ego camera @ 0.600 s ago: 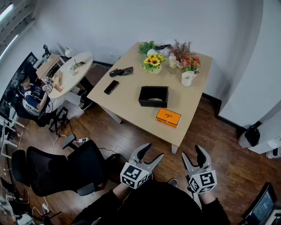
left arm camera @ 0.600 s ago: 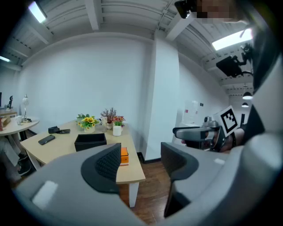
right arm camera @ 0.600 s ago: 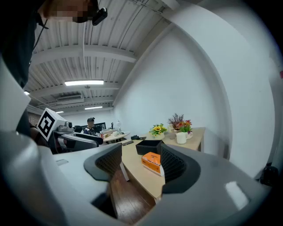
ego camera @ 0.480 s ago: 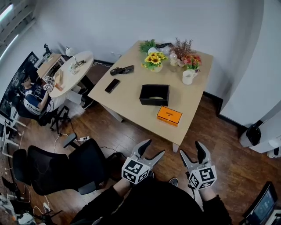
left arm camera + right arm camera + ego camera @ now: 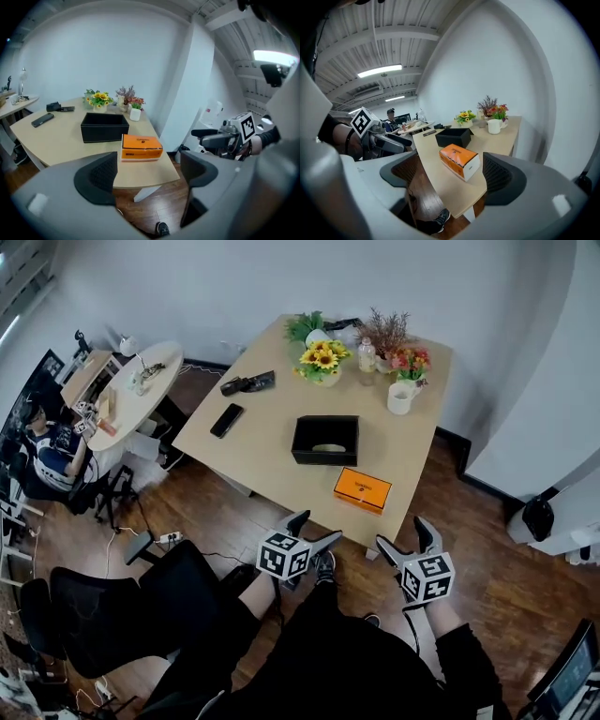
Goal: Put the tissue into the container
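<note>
- In the person's left hand, the left tool (image 5: pixel 319 526), held low before the worktop (image 5: pixel 272 451), spread to the full and pinching nothing (in its own view (image 5: pixel 147 171), only the worktop's corner and the wood floor (image 5: pixel 152 204) between the jaws).
- Much the same for the right tool (image 5: pixel 403 531): jaws wide apart, empty, level with its neighbour and well apart from it. In its own view (image 5: pixel 452 176), framing the tissue box from a distance without touching.
- Flat on the worktop near the front edge, the orange tissue box (image 5: pixel 361 489), just beside the black container (image 5: pixel 323 457) but apart from it, on the side towards the person. Untouched by either tool.
- Open at the top and standing mid-worktop, that container, with something pale lying on its bottom (too small to name).
- Behind the container, a white mug (image 5: pixel 401 402), a pot of sunflowers (image 5: pixel 321 360) and more flowers (image 5: pixel 403 362) beside. Off to the left, a dark phone (image 5: pixel 226 420).
- Against half a second ago: both tools closer to the worktop's near edge, now almost at its front corner in the head view, with far less floor showing between.
- Same wide spread of both pairs of jaws as before.
- Tissue box, container, mug, flowers and phone all in the same places on the worktop as earlier.
- More of the person's legs (image 5: pixel 309 652) in view than earlier, stretched out below the two tools.
</note>
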The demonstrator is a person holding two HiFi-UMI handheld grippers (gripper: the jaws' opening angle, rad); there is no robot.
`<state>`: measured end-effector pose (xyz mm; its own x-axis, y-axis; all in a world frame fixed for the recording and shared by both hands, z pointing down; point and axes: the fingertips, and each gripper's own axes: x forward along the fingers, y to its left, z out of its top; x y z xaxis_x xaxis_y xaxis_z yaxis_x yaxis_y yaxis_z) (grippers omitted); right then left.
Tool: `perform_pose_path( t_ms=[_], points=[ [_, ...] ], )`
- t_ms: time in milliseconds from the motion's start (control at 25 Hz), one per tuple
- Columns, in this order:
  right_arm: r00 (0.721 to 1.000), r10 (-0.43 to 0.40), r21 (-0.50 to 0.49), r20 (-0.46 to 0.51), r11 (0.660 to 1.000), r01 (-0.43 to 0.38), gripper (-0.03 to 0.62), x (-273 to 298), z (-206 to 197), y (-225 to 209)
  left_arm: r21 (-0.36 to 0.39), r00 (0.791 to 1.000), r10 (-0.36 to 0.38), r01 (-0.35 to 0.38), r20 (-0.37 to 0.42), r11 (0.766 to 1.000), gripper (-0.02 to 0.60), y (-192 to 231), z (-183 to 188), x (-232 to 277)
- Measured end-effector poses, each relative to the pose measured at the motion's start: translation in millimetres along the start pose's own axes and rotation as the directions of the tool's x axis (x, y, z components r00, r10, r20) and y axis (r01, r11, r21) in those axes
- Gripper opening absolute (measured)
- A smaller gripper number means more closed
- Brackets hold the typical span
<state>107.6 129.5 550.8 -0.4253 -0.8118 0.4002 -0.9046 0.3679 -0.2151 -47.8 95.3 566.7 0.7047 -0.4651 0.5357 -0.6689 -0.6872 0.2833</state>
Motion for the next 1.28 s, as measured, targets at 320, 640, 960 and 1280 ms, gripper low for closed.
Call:
perform_pose_path(
  t_ms=[320,640,960,1280],
  points=[
    [0.982,-0.008,0.267,-0.188,0.962,0.059,0.409,84,-29,-39,-0.107,0.969,-0.205,0.191,-0.139,0.976,0.407,66,3,93],
    [0.948,-0.050,0.309,-0.314,0.939,0.152,0.331,108,-35,-53,-0.091,0.908,-0.376,0.365,-0.188,0.927,0.388,76,18,117],
    [0.924,0.024,0.340,-0.381,0.933,0.116,0.292,107,-58,-51,-0.181,0.889,-0.404,0.370,-0.215,0.911,0.278,87,6,123],
    [0.937,0.101,0.352,-0.335,0.936,0.025,0.213,111,-51,-54,-0.139,0.903,-0.358,0.333,-0.238,0.933,0.244,85,13,130]
  ],
)
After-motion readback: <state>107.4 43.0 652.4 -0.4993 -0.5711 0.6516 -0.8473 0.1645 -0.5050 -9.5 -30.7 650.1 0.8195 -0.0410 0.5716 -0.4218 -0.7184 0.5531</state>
